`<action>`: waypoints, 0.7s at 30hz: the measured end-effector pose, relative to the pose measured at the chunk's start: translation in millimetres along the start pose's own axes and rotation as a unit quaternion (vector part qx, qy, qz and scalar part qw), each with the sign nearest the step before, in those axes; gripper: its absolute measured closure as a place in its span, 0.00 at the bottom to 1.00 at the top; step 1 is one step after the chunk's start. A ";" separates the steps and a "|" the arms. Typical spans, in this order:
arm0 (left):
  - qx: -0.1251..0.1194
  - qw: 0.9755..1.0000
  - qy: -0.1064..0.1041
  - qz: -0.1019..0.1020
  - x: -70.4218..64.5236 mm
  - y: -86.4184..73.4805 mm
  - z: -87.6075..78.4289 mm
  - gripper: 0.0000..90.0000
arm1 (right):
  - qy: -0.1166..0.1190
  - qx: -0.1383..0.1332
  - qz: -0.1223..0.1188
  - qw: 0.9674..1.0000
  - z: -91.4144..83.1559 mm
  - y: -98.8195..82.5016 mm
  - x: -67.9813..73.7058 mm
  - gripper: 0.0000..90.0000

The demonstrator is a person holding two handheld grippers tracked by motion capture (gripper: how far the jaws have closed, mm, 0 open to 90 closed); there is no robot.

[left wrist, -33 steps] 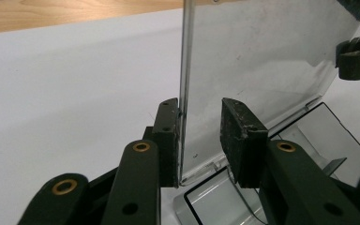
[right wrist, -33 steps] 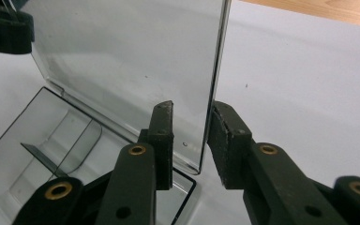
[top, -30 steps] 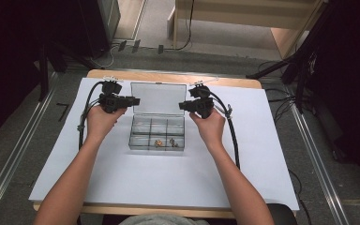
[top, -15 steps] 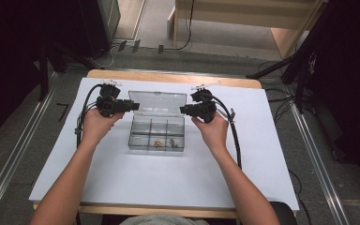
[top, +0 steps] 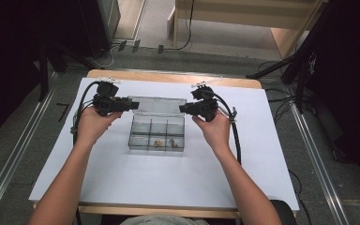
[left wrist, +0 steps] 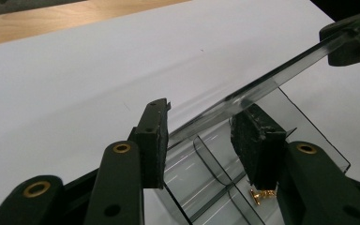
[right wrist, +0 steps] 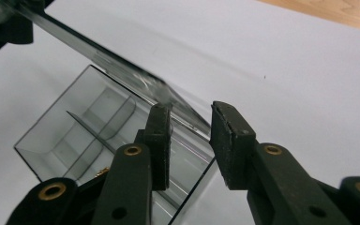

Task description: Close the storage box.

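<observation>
Clear plastic box (top: 157,135) sits mid-worktop (top: 262,154) with its lid (top: 159,106) up, so the small gold parts (top: 158,143) can be reached. Left tongs (top: 132,105) and right tongs (top: 183,109) have just been opening; both flank the lid's ends, pads loose.

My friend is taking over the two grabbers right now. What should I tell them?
Left gripper: its fingers have just been opening; the lid edge lies between them, not pinched.
Right gripper: fingers also just opened a bit, the lid's other end between them, loose.
Clear box: middle of the white sheet, lid lifted and tilted back. Small gold parts sit in a front compartment.
Done: box opened.
Left: probably back both grippers away; what comes next with the parts isn't clear.
</observation>
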State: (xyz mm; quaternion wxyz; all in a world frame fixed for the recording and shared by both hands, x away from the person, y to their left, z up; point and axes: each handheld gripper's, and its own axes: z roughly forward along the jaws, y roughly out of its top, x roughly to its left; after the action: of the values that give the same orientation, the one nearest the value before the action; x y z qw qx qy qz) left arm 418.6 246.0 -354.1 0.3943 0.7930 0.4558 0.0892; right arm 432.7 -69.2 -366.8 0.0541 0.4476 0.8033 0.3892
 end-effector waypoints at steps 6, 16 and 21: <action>0.003 1.000 -0.007 0.001 -4.6 2.9 -9.2 0.62 | 0.011 -0.010 -0.005 1.000 -15.3 3.3 6.2 0.75; 0.009 1.000 -0.021 0.004 -8.8 -1.3 -16.4 0.57 | 0.017 -0.005 -0.020 1.000 -26.3 0.2 14.6 0.72; 0.014 1.000 -0.018 0.008 -11.6 -8.5 -17.1 0.55 | 0.020 0.001 -0.018 1.000 -24.8 -6.8 15.9 0.71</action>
State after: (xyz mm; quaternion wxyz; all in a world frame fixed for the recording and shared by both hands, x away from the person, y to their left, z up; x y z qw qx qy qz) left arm 397.9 248.5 -346.1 0.3906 0.8033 0.4438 0.0721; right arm 407.9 -73.5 -350.0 0.0439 0.4255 0.8125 0.3961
